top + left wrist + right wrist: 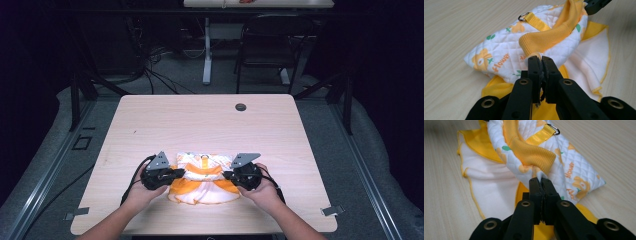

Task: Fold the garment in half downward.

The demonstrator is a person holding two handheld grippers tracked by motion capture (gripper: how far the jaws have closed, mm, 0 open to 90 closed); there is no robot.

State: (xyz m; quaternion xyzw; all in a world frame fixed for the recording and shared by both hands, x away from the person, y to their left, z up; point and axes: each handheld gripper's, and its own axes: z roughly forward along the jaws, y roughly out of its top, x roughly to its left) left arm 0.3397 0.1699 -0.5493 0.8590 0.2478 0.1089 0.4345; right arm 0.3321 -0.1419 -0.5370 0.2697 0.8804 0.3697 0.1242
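Both grippers, left (539,60) & right (540,181), clamped on the quilted garment (202,175) just ahead of their tips, mid-fold. Next, prob: lay it flat on the table (200,120), then let go.

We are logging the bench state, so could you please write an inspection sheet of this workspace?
Surface: pale wood table, round grommet near the far edge.
Job's things: small quilted white and orange garment lying near the front edge, metal ring on its yellow strap.
Clutter: nothing seen.
Grippers: left gripper and right gripper each pinch an edge of the garment, jaws nearly together.
Cables: a black one trails from each gripper; more lie on the floor beyond.
Surroundings: dark room, chair, another table's leg.
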